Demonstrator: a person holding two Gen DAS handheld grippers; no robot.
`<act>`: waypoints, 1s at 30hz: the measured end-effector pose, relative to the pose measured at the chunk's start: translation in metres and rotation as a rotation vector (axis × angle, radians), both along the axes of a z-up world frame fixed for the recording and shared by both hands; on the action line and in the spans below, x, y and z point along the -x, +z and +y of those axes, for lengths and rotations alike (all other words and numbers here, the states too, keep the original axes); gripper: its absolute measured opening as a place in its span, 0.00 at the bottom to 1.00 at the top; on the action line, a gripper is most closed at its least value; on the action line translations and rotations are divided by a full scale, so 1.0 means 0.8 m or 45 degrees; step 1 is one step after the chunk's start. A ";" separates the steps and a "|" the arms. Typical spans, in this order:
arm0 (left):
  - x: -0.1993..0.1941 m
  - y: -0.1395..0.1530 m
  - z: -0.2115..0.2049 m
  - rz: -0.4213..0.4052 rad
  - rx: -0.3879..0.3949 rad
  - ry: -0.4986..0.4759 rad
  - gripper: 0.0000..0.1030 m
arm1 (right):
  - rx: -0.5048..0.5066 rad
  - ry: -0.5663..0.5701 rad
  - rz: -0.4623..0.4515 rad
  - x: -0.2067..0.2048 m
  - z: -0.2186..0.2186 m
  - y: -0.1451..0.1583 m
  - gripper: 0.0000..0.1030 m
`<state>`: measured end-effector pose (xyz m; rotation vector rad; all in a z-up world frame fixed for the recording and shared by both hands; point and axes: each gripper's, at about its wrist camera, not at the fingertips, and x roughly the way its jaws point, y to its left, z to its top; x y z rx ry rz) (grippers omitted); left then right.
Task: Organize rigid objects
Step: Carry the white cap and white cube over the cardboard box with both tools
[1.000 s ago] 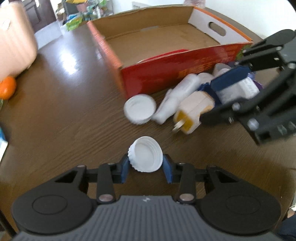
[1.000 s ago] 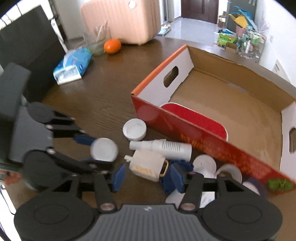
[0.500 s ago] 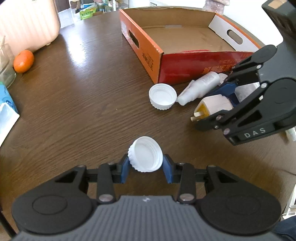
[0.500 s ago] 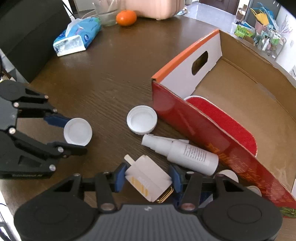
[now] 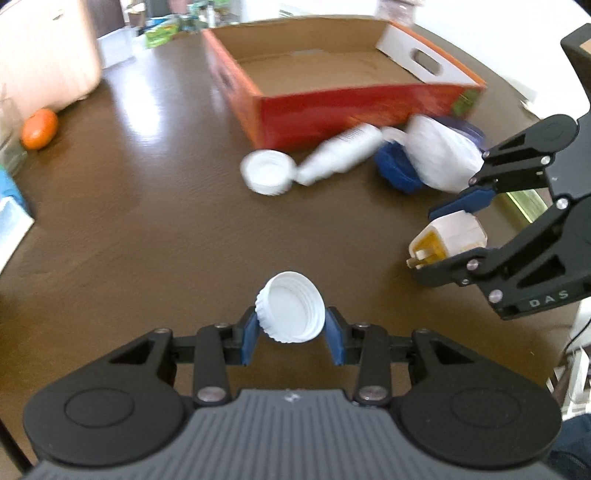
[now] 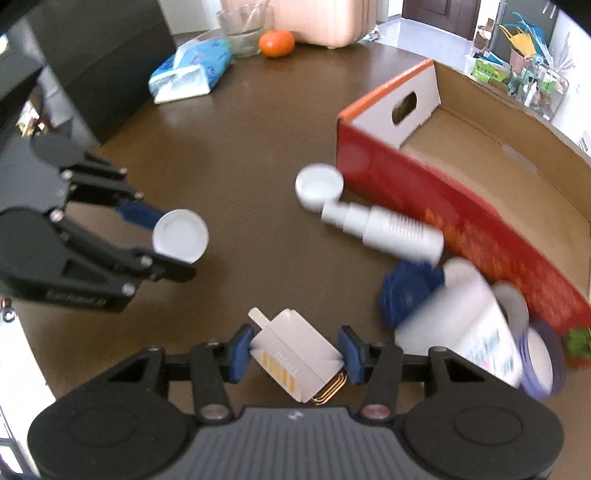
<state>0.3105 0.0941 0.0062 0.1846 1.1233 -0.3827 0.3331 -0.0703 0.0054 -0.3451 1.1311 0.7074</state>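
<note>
**Both grippers hold an object above the brown table**

The left gripper [image 5: 291, 334] is closed on a white bottle cap [image 5: 290, 312]. The cap sits between the two blue pads, low in the middle of the left wrist view, with its open side turned toward the camera. In the right wrist view the same cap [image 6: 180, 235] appears at the left of the frame, held by the black fingers above the table [image 6: 240, 155].

The right gripper [image 6: 293, 352] is closed on a white plug adapter [image 6: 295, 352]. The adapter lies tilted between the blue pads, low in the middle of the right wrist view, with one flat pin pointing to the upper left and some gold metal at its lower end. In the left wrist view the adapter [image 5: 450, 236] is at the right side of the frame.

The cardboard box [image 5: 332, 107], red and orange outside, stands in the upper middle of the left wrist view. Its inside looks empty as far as it shows. In front of its red wall lie a second white cap [image 5: 267, 171], just beside a white spray bottle [image 5: 340, 153] that lies on its side, then a blue lid [image 5: 397, 171] and a white container [image 5: 441, 158]; these are blurred.

An orange [image 6: 276, 43], a glass bowl [image 6: 245, 29] and a pack of tissues [image 6: 190, 70] are at the top left of the right wrist view.
</note>
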 end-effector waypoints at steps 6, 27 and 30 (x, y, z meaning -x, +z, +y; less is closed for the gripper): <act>0.017 0.006 -0.041 0.000 0.017 -0.083 0.38 | 0.051 -0.061 0.012 0.038 -0.056 -0.002 0.48; -0.061 0.081 -0.111 -0.022 0.085 -0.071 0.37 | 0.003 -0.246 -0.050 0.009 -0.203 0.057 0.48; -0.096 0.094 -0.113 -0.024 0.082 -0.045 0.38 | 0.003 -0.244 -0.073 -0.022 -0.204 0.075 0.48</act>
